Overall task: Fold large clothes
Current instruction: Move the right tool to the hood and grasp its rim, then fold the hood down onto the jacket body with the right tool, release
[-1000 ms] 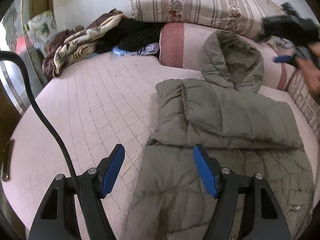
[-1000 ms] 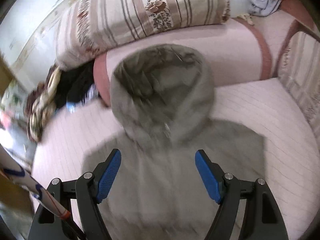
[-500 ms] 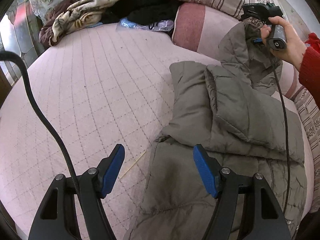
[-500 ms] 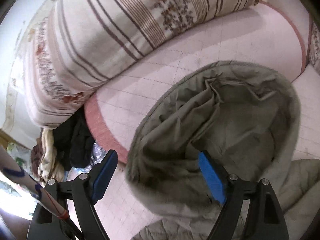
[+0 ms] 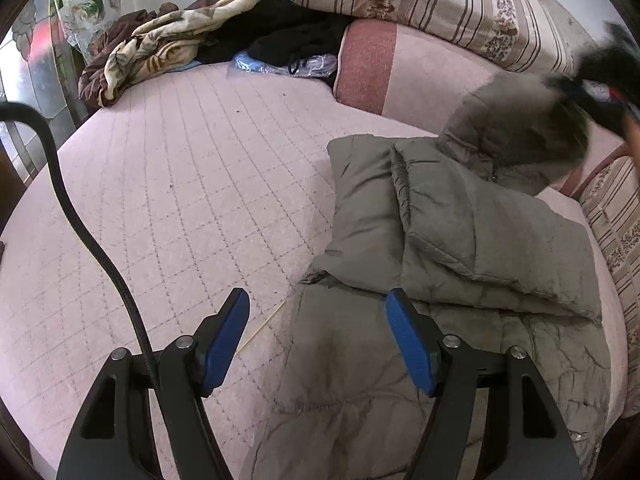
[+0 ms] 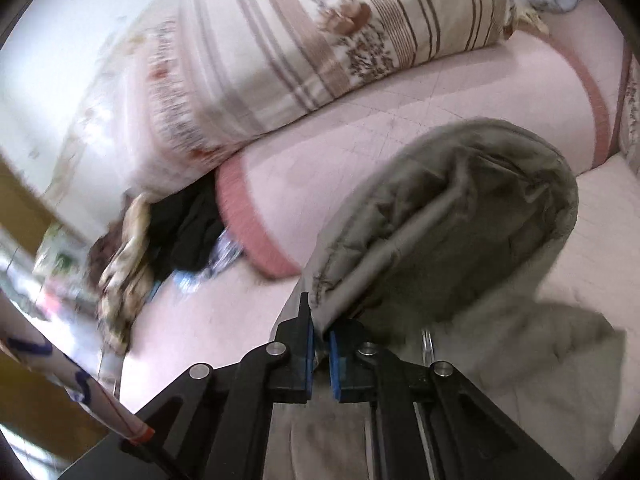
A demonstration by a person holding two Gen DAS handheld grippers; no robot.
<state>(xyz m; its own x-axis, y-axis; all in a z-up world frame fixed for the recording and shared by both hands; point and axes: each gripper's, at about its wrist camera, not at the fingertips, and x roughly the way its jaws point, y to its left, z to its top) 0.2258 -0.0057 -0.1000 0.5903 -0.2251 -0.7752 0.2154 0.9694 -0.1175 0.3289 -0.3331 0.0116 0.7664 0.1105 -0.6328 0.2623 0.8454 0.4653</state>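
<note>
Right gripper (image 6: 319, 338) pinched on hood (image 6: 460, 216) edge, jaws just closed; left gripper (image 5: 318, 340) wide over jacket (image 5: 460, 280) hem; hood lifted since before.

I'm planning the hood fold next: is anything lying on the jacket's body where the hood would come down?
Nothing visible does. The right gripper is shut on the hood edge of the olive-grey padded jacket, whose folded body is bare.

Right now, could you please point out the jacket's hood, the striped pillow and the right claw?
jacket's hood (image 6: 460, 216): right wrist view, on its folded lining.
striped pillow (image 5: 432, 0): left wrist view, on its striped front.
right claw (image 6: 319, 344): right wrist view, between its tips, shut on the hood's edge.
</note>
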